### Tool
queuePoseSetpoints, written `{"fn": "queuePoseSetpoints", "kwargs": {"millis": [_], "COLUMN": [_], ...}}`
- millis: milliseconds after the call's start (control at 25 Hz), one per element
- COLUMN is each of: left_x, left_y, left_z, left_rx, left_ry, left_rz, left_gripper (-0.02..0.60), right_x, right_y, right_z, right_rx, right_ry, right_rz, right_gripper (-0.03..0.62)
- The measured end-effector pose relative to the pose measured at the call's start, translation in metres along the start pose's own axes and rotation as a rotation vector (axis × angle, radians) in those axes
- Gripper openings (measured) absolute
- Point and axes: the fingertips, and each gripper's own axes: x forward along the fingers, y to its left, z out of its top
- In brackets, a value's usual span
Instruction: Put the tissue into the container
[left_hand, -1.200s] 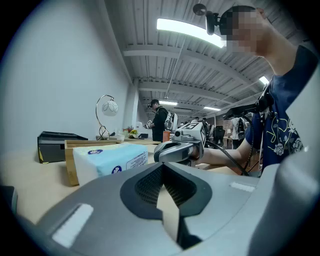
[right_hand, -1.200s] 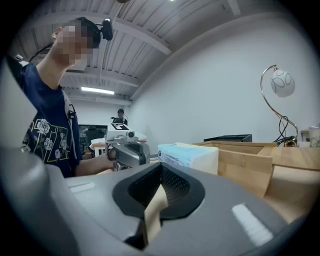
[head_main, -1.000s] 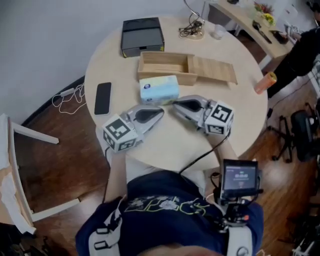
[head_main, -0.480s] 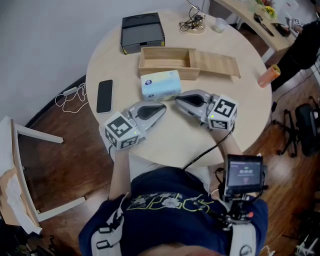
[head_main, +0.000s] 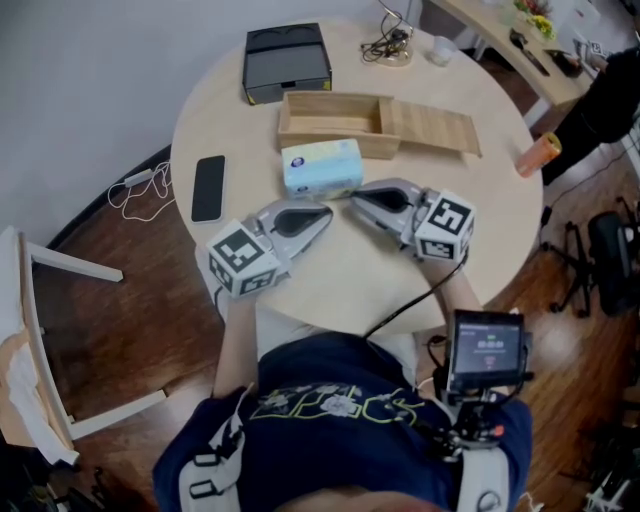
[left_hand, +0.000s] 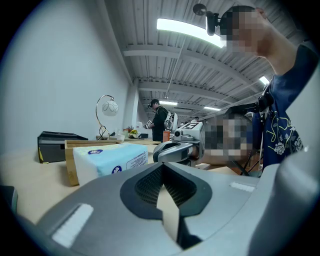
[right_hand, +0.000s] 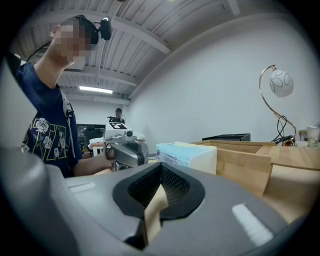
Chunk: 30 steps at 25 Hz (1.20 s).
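A pale blue and white tissue pack (head_main: 321, 167) lies on the round table (head_main: 350, 260), just in front of an open wooden box (head_main: 335, 122) with its sliding lid (head_main: 437, 130) drawn to the right. My left gripper (head_main: 326, 214) rests on the table, shut and empty, its tip close below the pack. My right gripper (head_main: 352, 203) is also shut with nothing in it, tip near the pack's right corner. The pack (left_hand: 110, 159) appears left of the shut left jaws (left_hand: 161, 167), and the pack (right_hand: 187, 155) sits beyond the right jaws (right_hand: 161, 168), with the box (right_hand: 250, 160) behind.
A black phone (head_main: 207, 187) lies at the table's left. A dark tray box (head_main: 286, 62), a lamp base with cable (head_main: 388, 48) and a cup (head_main: 437, 48) stand at the back. An orange cylinder (head_main: 535, 154) sits at the right edge. A white chair (head_main: 50, 330) stands on the left.
Nothing has moved on the table; only the head view has shifted slightly. Both grippers stay where they were.
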Motion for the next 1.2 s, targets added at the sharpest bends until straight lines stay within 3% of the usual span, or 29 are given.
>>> {"fn": "queuePoseSetpoints", "kwargs": {"millis": [240, 640, 800, 1200], "left_x": [0.000, -0.001, -0.002, -0.003], "left_y": [0.012, 0.012, 0.011, 0.011], "left_z": [0.001, 0.000, 0.000, 0.000], "left_rx": [-0.020, -0.023, -0.027, -0.025], "left_ry": [-0.008, -0.005, -0.003, -0.005], "left_rz": [0.080, 0.077, 0.083, 0.084], "left_gripper": [0.003, 0.003, 0.003, 0.003], "right_x": [0.000, 0.005, 0.014, 0.027], "right_y": [-0.002, 0.004, 0.004, 0.019], "right_z": [-0.001, -0.002, 0.000, 0.007], "right_rx": [-0.001, -0.061, -0.003, -0.029], "right_ry": [-0.004, 0.016, -0.001, 0.001], "right_rz": [0.000, -0.035, 0.010, 0.134], "right_gripper": [0.003, 0.003, 0.003, 0.003]}}
